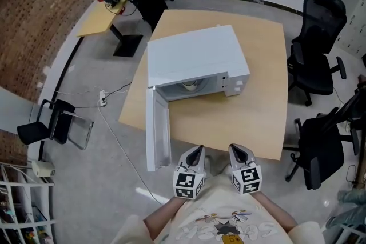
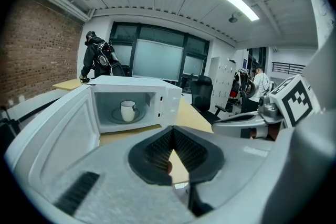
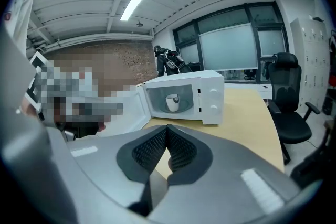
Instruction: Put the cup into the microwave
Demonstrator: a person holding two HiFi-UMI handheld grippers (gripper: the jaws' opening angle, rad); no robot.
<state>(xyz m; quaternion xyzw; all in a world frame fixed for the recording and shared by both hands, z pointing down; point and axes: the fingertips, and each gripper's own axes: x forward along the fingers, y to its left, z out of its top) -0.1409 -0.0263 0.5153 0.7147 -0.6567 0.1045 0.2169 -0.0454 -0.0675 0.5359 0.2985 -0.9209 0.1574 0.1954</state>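
— Where's the cup (image 2: 127, 110)?
— Inside the microwave (image 1: 194, 57). Both gripper views show it plainly; the head view gives only a sliver past the open door (image 1: 157, 128).
— And the tools?
— The left gripper (image 2: 171, 132) and right gripper (image 3: 167, 129) are both pressed together and empty, in front of the microwave.

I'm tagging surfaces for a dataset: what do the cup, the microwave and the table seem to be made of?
Cup: probably glazed ceramic, white and glossy.
Microwave: white painted metal casing, likely; smooth, matte.
Table: pale wood-look top, maybe laminate; even, grainless colour.
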